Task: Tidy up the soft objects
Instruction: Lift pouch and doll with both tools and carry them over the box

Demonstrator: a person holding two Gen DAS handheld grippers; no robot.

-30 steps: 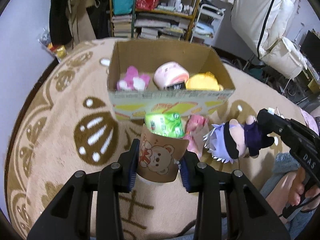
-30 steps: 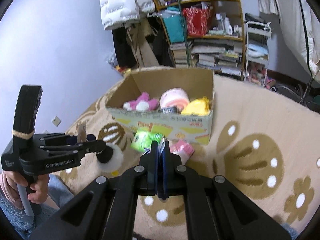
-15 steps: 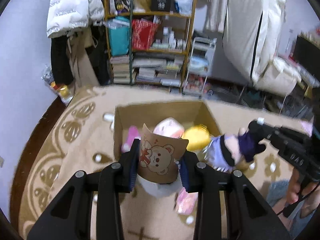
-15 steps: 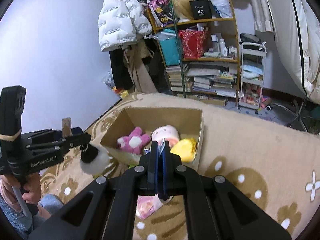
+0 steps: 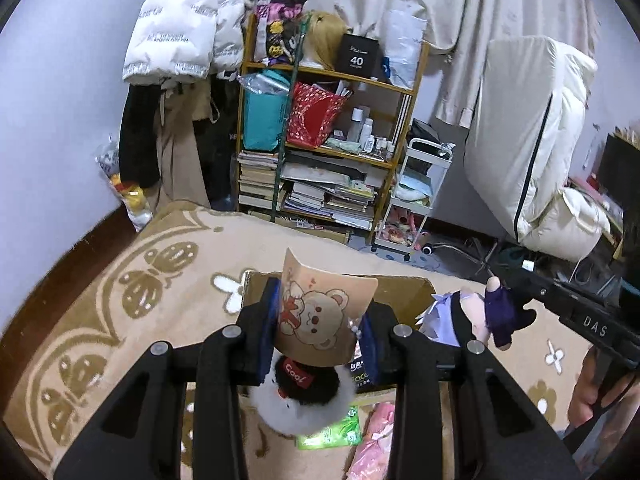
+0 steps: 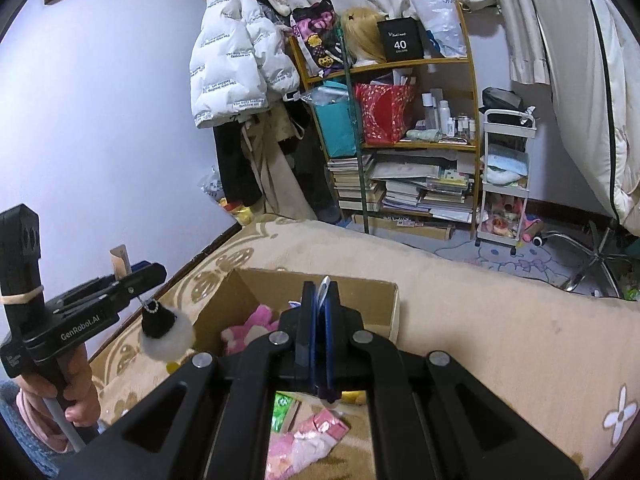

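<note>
From the left wrist, the left gripper (image 5: 322, 330) has its fingers clamped on a brown card printed with a bear (image 5: 326, 318); the card stands upright between them, and a black-and-white pompom (image 5: 302, 394) hangs below it on a short bead chain. The cardboard box (image 5: 404, 286) lies straight ahead of and below the fingers, its far rim showing just past the card, so the load looks to be over the box's near edge. To the right of the box, the right gripper (image 5: 516, 304) holds a plush doll (image 5: 460, 320) by its dark clothing, level with the box's right wall.

From the right wrist, the right gripper (image 6: 320, 332) has its fingers shut tight on a thin bit of the doll's fabric; the doll itself is hidden beneath. The box (image 6: 394, 304) sits directly ahead and below, with a pink plush (image 6: 256, 324) already inside and open room left at its right half. The left gripper (image 6: 136, 280) hangs left of the box, its pompom (image 6: 166, 334) dangling near the left wall. Both hands seem about equally near.
</note>
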